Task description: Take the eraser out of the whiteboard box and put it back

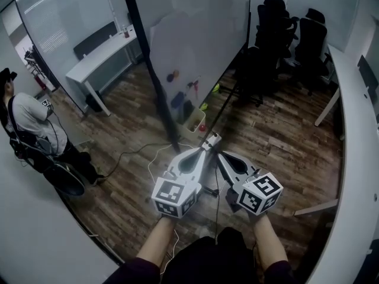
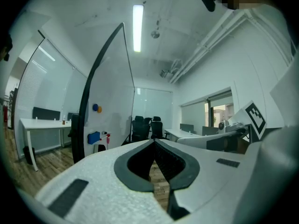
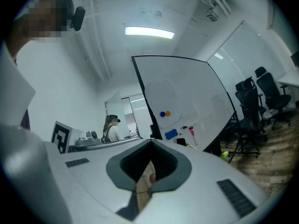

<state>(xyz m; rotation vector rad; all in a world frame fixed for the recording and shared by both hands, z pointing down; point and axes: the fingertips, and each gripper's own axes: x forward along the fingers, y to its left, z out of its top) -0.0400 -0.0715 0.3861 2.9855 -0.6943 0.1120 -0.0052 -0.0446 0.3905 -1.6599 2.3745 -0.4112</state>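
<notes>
No words, numbers or brand names can be read. The only markings are black-and-white square code patterns on the left tool's cube point(image 1: 175, 197) and the right tool's cube point(image 1: 260, 194). Faint lines of writing on the far-left glass wall point(image 1: 50, 40) are too small to read.

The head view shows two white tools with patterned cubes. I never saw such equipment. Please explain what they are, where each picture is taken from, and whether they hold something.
A person holds a two-finger gripper in each hand; there is no robot. The head view comes from a camera on the person's head, looking down at the left gripper and right gripper above a wooden floor. The other two pictures come from cameras riding on each gripper. Both pairs of fingers are closed on nothing. Ahead stands a whiteboard with a blue block, perhaps the eraser, and a small box near its lower edge.
</notes>
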